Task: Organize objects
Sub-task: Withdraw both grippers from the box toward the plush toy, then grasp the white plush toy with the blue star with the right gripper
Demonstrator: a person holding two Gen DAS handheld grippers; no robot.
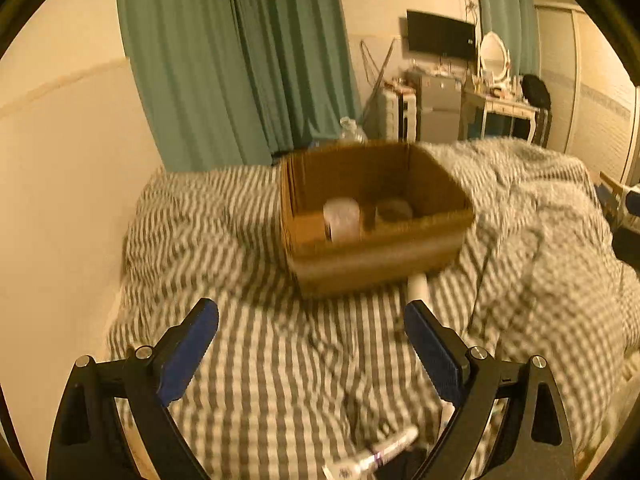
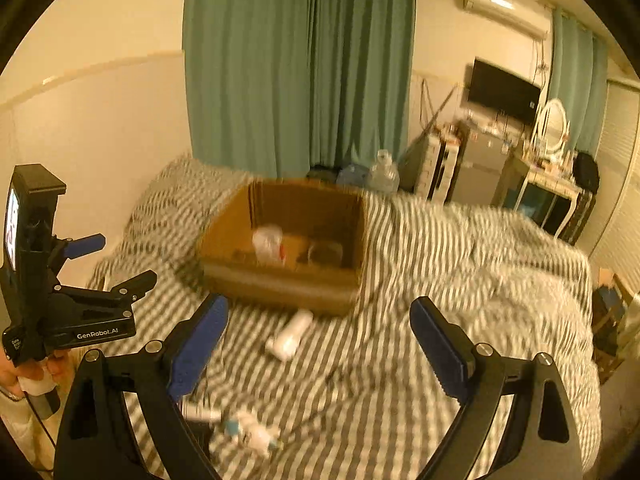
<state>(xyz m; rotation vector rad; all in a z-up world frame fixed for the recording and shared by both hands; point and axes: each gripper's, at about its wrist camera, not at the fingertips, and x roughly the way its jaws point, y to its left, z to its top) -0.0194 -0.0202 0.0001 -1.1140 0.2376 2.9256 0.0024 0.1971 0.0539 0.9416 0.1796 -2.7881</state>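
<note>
An open cardboard box (image 1: 380, 252) (image 2: 276, 280) stands on the striped bed. Inside it are a pale plastic cup (image 1: 342, 218) (image 2: 267, 243) and a round dark container (image 1: 394, 211) (image 2: 325, 254). A white bottle (image 2: 290, 334) lies on the bed just in front of the box; its end shows in the left wrist view (image 1: 418, 284). A small tube (image 1: 376, 454) (image 2: 254, 432) and a white cylinder (image 2: 202, 413) lie near the front. My left gripper (image 1: 312, 316) is open and empty, short of the box. My right gripper (image 2: 320, 316) is open and empty above the bottle. The left gripper also shows in the right wrist view (image 2: 116, 260).
The striped duvet (image 1: 260, 360) (image 2: 460, 280) covers the bed, with a wall on the left and green curtains (image 2: 300, 72) behind. A clear water bottle (image 2: 383, 174) stands behind the box. A dresser with a mirror (image 2: 554, 126) stands at the far right.
</note>
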